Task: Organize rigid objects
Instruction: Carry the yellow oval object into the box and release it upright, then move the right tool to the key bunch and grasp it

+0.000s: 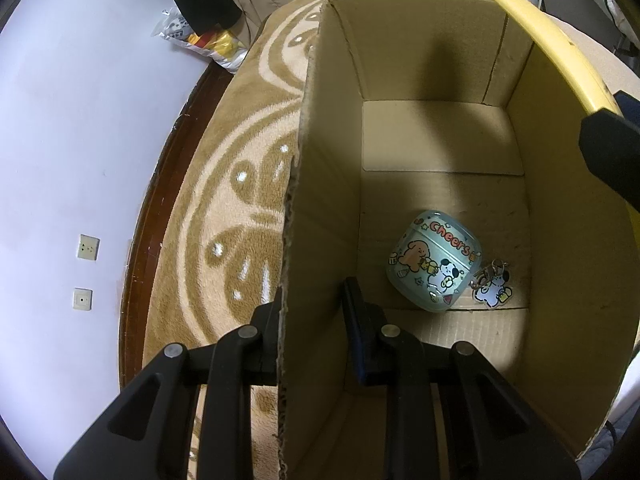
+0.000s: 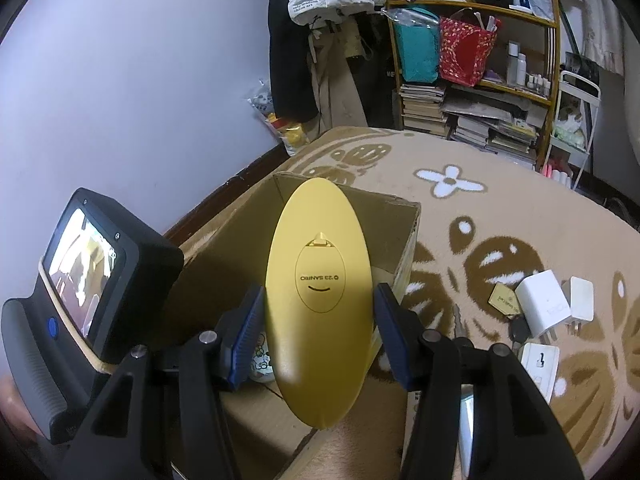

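Note:
An open cardboard box (image 1: 432, 52) stands on a patterned rug. On its floor lies a pale blue case (image 1: 434, 260) printed "Cheers" with cartoon dogs, and a small dog charm (image 1: 490, 286) is attached beside it. My left gripper (image 1: 312, 316) is shut on the box's left wall, one finger outside and one inside. My right gripper (image 2: 318, 320) is shut on a flat yellow oval object (image 2: 320, 240), its blue pads (image 2: 246, 332) pressing both edges. The oval hangs tilted over the box (image 2: 404, 220); its edge (image 1: 540, 32) shows above the right wall in the left wrist view.
On the beige rug (image 2: 500, 208) to the right of the box lie white chargers (image 2: 540, 300), a tan tag (image 2: 503, 298) and keys. A crowded shelf with books (image 2: 472, 92) stands at the back. A wall (image 1: 72, 120) runs along the left, with a snack bag (image 1: 200, 40) by its foot.

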Demonstrator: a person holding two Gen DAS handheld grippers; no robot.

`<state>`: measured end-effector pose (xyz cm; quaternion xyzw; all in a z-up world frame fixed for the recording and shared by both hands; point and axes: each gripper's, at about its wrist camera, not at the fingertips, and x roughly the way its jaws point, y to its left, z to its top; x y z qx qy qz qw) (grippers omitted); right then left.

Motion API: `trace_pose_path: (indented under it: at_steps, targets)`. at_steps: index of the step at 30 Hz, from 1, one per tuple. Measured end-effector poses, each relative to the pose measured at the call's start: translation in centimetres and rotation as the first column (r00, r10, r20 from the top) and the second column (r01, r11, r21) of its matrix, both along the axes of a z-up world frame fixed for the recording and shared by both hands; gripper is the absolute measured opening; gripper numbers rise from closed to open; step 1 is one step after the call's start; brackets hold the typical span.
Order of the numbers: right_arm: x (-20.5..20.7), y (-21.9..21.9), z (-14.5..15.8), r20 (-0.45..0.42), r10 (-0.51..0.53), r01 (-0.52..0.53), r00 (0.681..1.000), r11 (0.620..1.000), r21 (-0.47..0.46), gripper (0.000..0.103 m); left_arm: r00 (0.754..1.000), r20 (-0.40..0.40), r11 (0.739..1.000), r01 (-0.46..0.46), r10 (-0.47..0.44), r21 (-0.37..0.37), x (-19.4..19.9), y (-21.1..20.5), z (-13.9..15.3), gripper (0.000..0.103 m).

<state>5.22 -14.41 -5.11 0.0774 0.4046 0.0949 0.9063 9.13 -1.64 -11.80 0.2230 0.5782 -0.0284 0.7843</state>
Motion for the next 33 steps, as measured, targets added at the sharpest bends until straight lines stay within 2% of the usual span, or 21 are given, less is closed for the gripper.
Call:
trace_pose_path:
  at_steps: [8, 13, 20, 27, 33]
  targets:
    - [-0.1, 0.5, 0.6, 0.030, 0.019, -0.019, 0.999, 1.000, -0.004, 0.060, 1.000, -0.001, 1.000, -0.002, 0.002, -0.004, 0.0, 0.0, 0.1, 0.024]
    - [-0.2, -0.5, 1.5, 0.068, -0.011, 0.014, 0.998, 0.999, -0.038, 0.078, 1.000, -0.003, 1.000, -0.004, 0.004, -0.008, -0.1, 0.3, 0.3, 0.024]
    - [0.0, -4.3, 1.6, 0.063, -0.114, 0.116, 0.991, 0.993, -0.037, 0.084, 1.000, -0.004, 1.000, -0.004, 0.004, -0.009, 0.1, 0.7, 0.3, 0.024]
    - [0.4, -8.0, -0.5, 0.007, -0.215, 0.215, 0.977, 0.977, -0.006, 0.084, 1.000, -0.003, 1.000, -0.003, 0.003, -0.007, 0.1, 0.7, 0.3, 0.024]
    - [0.7, -9.7, -4.4, -0.091, -0.237, 0.237, 0.967, 0.971, -0.011, 0.084, 1.000, -0.003, 1.000, -0.002, 0.002, -0.003, 0.1, 0.8, 0.1, 0.024]
